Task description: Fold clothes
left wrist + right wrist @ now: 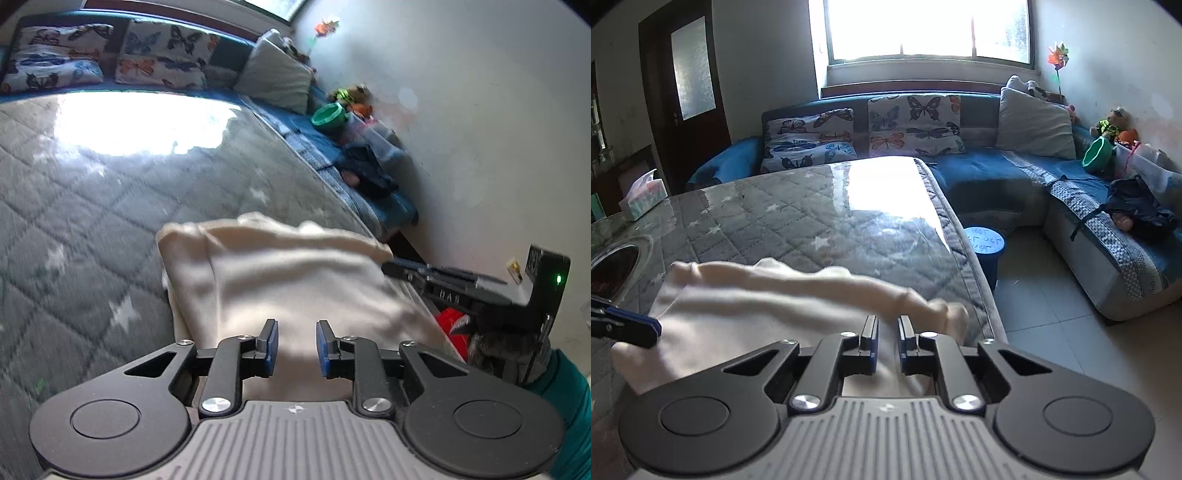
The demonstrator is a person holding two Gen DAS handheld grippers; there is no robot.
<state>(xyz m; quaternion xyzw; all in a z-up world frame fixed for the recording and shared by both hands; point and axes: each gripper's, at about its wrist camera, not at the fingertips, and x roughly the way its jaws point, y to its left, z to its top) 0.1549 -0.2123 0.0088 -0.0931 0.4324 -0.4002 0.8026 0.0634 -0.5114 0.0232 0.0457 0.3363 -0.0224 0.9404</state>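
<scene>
A cream garment (295,273) lies folded on the grey quilted table cover (92,221); it also shows in the right wrist view (768,306). My left gripper (296,347) hovers over its near part with the jaws apart and nothing between them. My right gripper (887,338) is over the garment's right end, jaws a narrow gap apart, empty. The right gripper shows in the left wrist view (461,284) at the garment's right edge. The left gripper's fingers (631,326) show at the garment's left edge in the right wrist view.
A blue corner sofa (997,166) with butterfly cushions (912,125) runs behind and to the right of the table. A blue stool (984,245) stands by the table's right edge. A tissue box (644,199) sits at the far left. A green bowl (1097,153) rests on the sofa.
</scene>
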